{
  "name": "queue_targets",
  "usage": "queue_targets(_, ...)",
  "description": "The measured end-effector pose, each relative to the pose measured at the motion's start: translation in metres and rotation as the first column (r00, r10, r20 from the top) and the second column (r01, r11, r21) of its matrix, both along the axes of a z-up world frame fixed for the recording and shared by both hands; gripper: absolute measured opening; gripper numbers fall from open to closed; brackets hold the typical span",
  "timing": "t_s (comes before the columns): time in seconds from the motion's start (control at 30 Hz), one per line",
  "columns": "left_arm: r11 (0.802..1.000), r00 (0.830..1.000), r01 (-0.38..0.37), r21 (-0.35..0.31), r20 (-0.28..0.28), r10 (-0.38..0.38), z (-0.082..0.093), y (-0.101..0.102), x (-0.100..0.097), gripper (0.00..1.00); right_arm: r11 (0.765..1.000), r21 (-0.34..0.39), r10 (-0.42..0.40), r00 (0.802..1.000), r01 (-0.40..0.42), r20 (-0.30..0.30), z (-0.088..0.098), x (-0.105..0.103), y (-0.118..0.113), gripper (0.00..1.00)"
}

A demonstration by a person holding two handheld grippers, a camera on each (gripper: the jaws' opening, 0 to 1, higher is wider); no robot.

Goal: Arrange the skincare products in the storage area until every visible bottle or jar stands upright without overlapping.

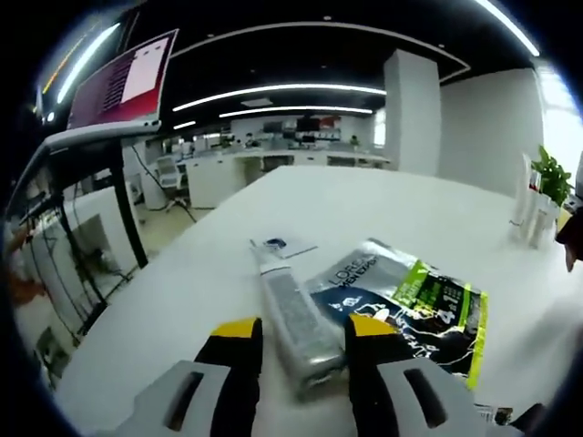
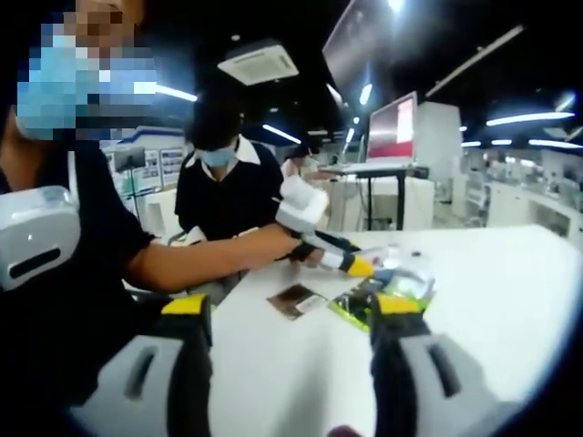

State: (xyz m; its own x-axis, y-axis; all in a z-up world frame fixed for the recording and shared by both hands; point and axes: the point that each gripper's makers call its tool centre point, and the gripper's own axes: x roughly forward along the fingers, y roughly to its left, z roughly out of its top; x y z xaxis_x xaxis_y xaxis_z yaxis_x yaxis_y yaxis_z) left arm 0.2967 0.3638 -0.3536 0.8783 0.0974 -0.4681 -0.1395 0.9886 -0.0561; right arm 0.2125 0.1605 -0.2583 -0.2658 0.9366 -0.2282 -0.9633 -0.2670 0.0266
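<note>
While the silver tube (image 1: 296, 319) lies flat on the table (image 1: 209, 273) against a green sachet (image 1: 428, 309), it is bracketed by the left gripper (image 1: 301, 341), jaws spread; right gripper (image 2: 291, 314) jaws are spread, empty.

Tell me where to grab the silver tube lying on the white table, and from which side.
Grip the silver tube across its flat body near the crimped end, which already lies between the left gripper's open fingers. Come in low along the white table, from that near end: the tube lies flat, pointing away, its narrow width fitting the gap. Its right edge seems to overlap the green-and-black sachet, so lift cleanly.
</note>
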Motion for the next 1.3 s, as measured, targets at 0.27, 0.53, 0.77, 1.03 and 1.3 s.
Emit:
queue_targets(0.27, 0.999, 1.000, 0.005, 0.032, -0.007, -0.005, 0.003, 0.011, 0.006, 0.32, 1.000, -0.020, -0.003, 1.000, 0.003, 0.001, -0.006, 0.006, 0.020, 0.69)
queue_targets(0.53, 0.997, 0.999, 0.038, 0.072, -0.037, -0.035, 0.001, 0.016, 0.010, 0.24, 1.000, -0.017, -0.018, 1.000, 0.018, -0.013, -0.007, 0.018, 0.041, 0.67)
queue_targets(0.77, 0.996, 0.999, 0.042, 0.079, -0.015, -0.041, 0.005, 0.022, 0.009, 0.24, 1.000, -0.017, -0.025, 0.999, 0.025, -0.035, -0.013, 0.024, 0.056, 0.66)
queue_targets(1.03, 0.998, 0.998, 0.041, 0.037, 0.051, -0.043, 0.009, 0.023, 0.007, 0.23, 0.999, -0.013, -0.044, 0.996, 0.043, -0.073, -0.018, 0.030, 0.067, 0.65)
queue_targets(1.3, 0.999, 0.996, 0.040, -0.007, 0.079, -0.039, 0.011, 0.024, 0.005, 0.22, 0.998, -0.005, -0.055, 0.992, 0.055, -0.117, -0.019, 0.034, 0.076, 0.64)
